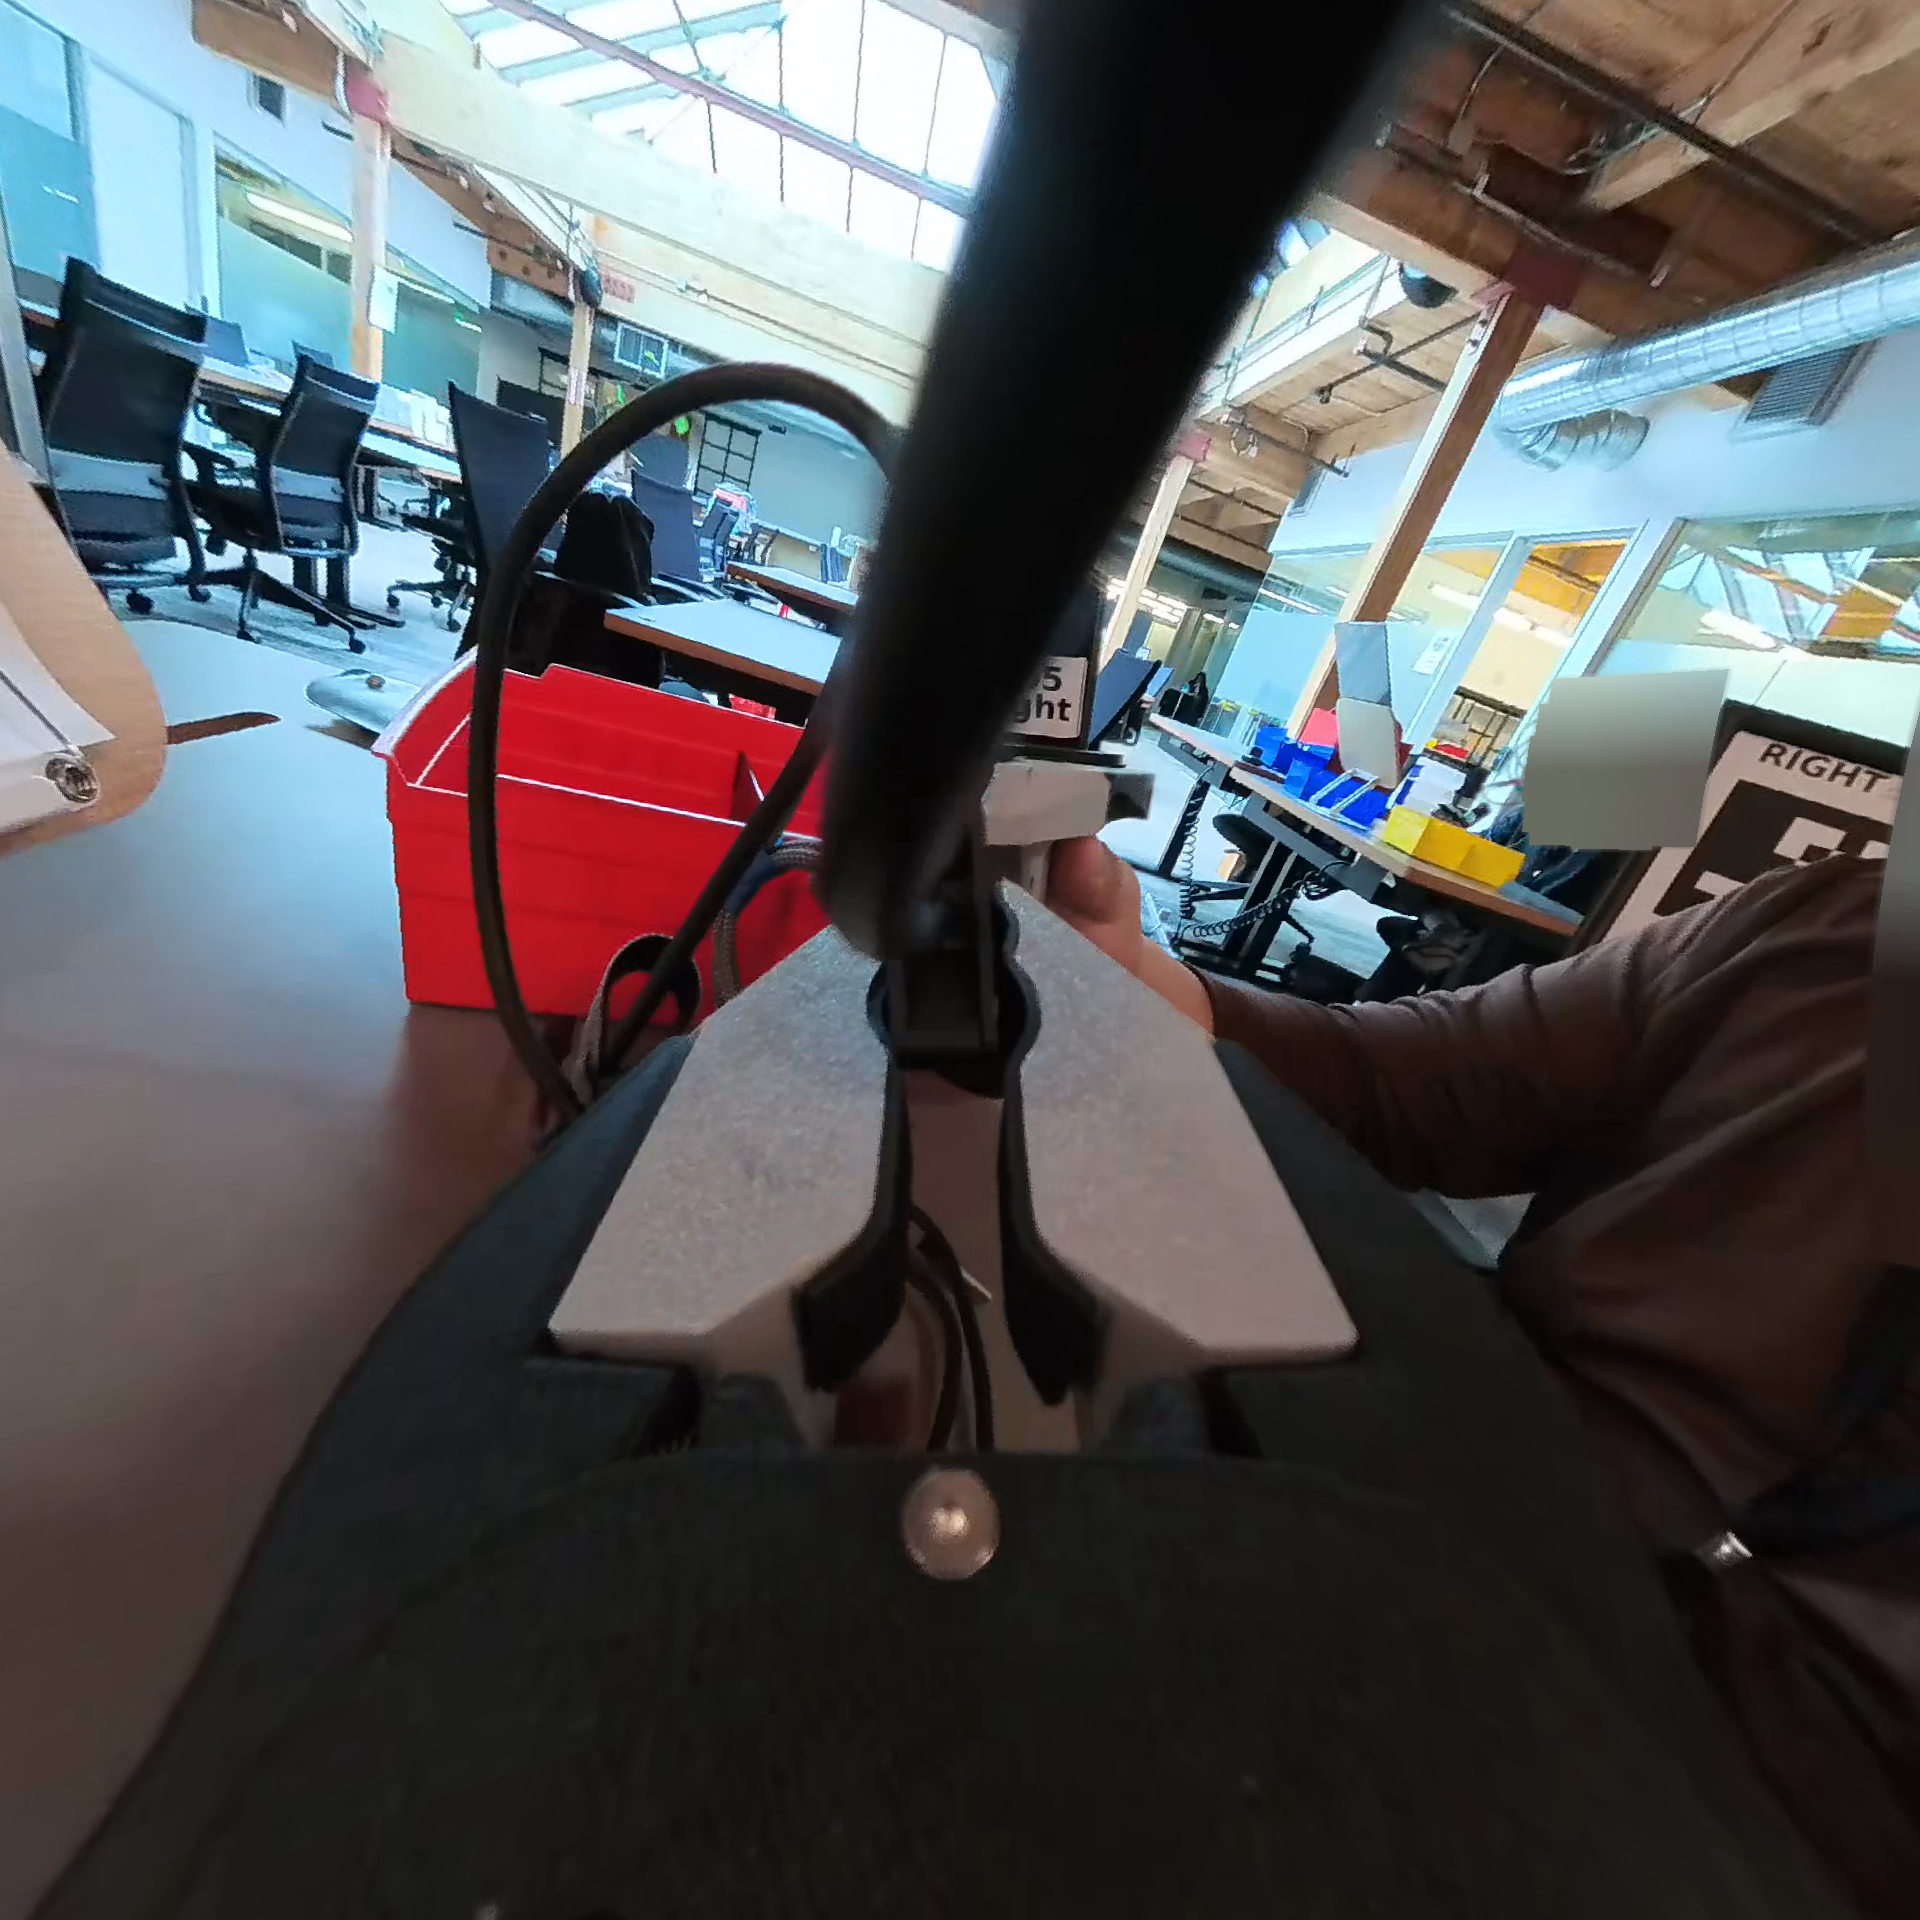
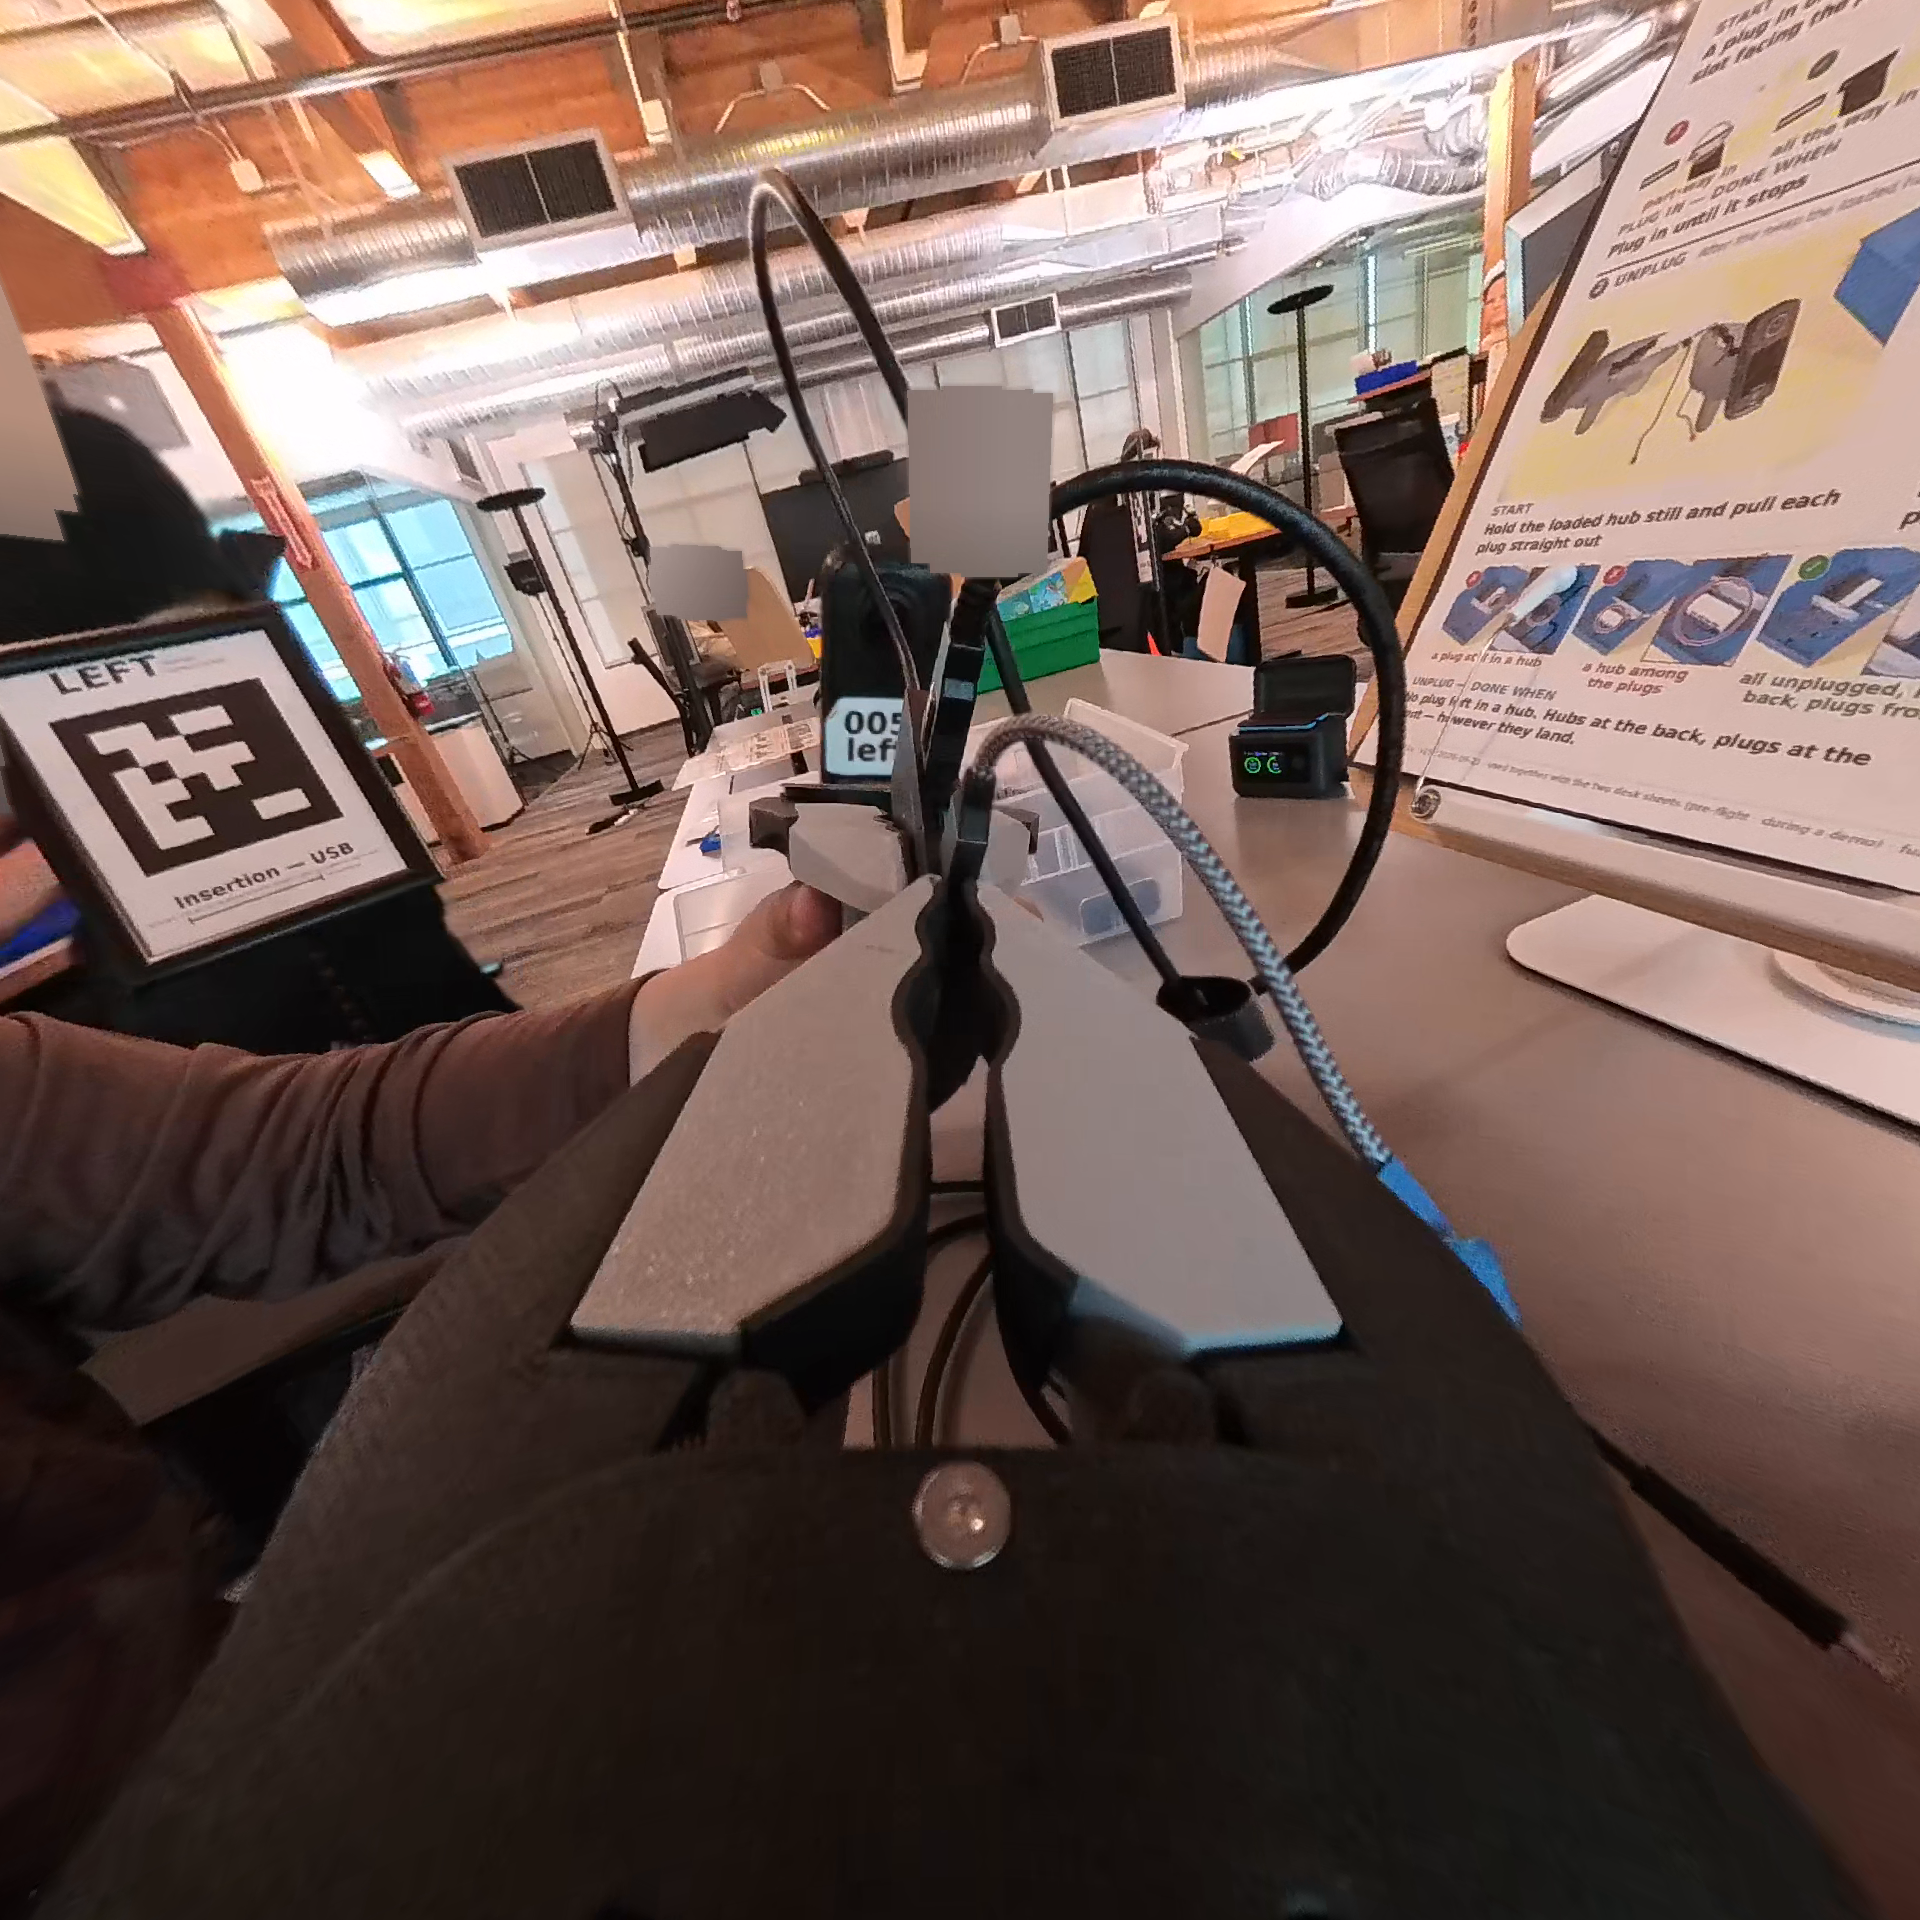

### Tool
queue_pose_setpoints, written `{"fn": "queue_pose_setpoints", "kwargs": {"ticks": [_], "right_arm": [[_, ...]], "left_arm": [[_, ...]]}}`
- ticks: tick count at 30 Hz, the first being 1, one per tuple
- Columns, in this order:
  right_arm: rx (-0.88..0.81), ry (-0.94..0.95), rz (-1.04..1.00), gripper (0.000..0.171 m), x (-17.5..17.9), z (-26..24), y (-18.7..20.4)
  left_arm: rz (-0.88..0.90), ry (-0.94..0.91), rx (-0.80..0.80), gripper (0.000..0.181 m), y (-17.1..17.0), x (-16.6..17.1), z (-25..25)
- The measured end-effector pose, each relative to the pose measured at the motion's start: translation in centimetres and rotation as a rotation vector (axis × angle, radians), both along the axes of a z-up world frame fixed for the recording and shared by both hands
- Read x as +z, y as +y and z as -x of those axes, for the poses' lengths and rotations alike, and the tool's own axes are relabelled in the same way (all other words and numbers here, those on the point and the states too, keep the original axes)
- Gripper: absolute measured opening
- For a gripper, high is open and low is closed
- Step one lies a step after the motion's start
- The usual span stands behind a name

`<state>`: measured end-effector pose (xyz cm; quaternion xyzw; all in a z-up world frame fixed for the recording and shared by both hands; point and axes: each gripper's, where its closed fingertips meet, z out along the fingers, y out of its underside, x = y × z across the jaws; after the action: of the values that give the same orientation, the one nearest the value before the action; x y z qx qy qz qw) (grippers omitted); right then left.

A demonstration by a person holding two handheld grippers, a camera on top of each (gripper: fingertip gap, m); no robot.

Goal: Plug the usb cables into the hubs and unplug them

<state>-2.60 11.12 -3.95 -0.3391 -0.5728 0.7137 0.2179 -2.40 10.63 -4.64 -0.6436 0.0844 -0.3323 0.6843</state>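
Observation:
In the left wrist view my left gripper (image 1: 951,987) is shut on the lower end of a long black hub (image 1: 1091,416), which rises steeply and blurred close to the camera. A black cable (image 1: 499,675) loops up to its left. My right gripper (image 1: 1039,821) faces it from just behind the hub. In the right wrist view my right gripper (image 2: 951,914) is shut on the near end of a black plug (image 2: 971,831) with a grey braided cable (image 2: 1174,831). The left gripper (image 2: 904,842) holds the hub (image 2: 914,748) edge-on right behind the plug. Other black cables (image 2: 1361,675) arc from the hub.
A red bin (image 1: 582,831) stands on the table behind the hub. A clear plastic box (image 2: 1122,831), a small black device with a screen (image 2: 1288,748) and an instruction board on a stand (image 2: 1662,468) are at the right. A marker sign (image 2: 197,790) is at the left. Left and right tips are no more than a few centimetres apart.

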Motion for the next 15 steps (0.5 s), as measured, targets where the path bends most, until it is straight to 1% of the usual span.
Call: {"fn": "queue_pose_setpoints", "kwargs": {"ticks": [2, 4, 6, 15], "right_arm": [[0.001, -0.001, 0.01, 0.0, 0.04, 0.02, 0.09], [0.005, -0.012, 0.008, 0.006, -0.11, 0.09, 0.05], [0.015, -0.024, 0.003, 0.008, -0.29, 0.1, -0.11], [0.039, -0.026, 0.011, 0.006, -0.1, -0.06, -0.31]], "left_arm": [[0.001, -0.018, -0.003, 0.009, 0.07, 0.07, -0.01], [0.005, -0.008, -0.004, 0.009, 0.16, -0.1, -0.13], [0.011, 0.011, -0.006, 0.01, 0.28, -0.33, -0.41], [0.006, 0.005, -0.012, 0.009, 0.36, -0.24, -0.71]]}}
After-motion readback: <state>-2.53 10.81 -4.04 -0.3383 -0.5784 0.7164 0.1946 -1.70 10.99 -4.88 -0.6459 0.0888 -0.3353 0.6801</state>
